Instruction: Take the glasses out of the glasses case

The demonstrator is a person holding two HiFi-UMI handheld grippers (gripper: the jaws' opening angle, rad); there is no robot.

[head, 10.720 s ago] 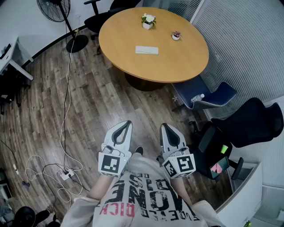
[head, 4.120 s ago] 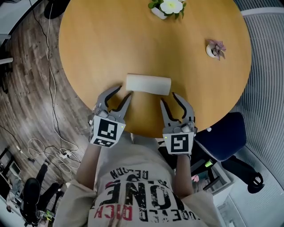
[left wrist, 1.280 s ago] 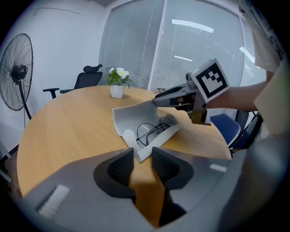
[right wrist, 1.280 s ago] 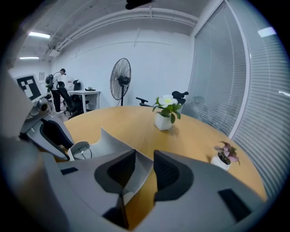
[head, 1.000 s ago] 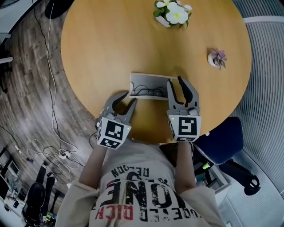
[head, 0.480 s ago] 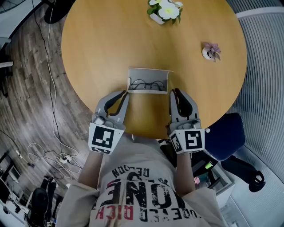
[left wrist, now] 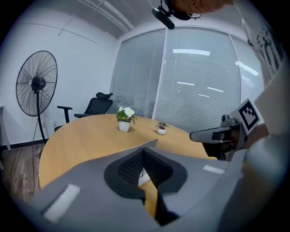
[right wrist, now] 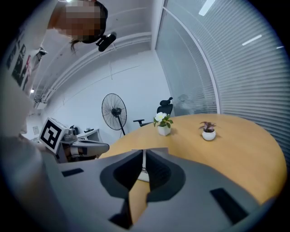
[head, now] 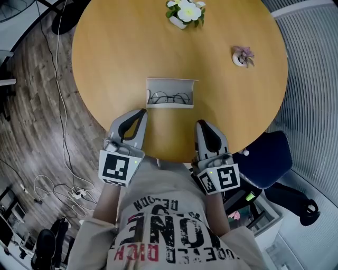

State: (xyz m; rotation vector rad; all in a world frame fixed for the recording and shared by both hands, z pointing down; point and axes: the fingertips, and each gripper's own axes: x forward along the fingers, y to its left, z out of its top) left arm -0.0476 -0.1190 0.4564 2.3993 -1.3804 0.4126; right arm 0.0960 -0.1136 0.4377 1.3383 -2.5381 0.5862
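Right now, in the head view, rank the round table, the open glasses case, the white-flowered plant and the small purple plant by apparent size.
1. Round table, by far the largest.
2. Open glasses case.
3. White-flowered plant, slightly smaller; the top edge may clip it.
4. Small purple plant.

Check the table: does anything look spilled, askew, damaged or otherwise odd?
Nothing stands out. The glasses case lies open on the table with the glasses resting inside it, and the white-flowered plant and the small purple plant stand upright. No spill shows.
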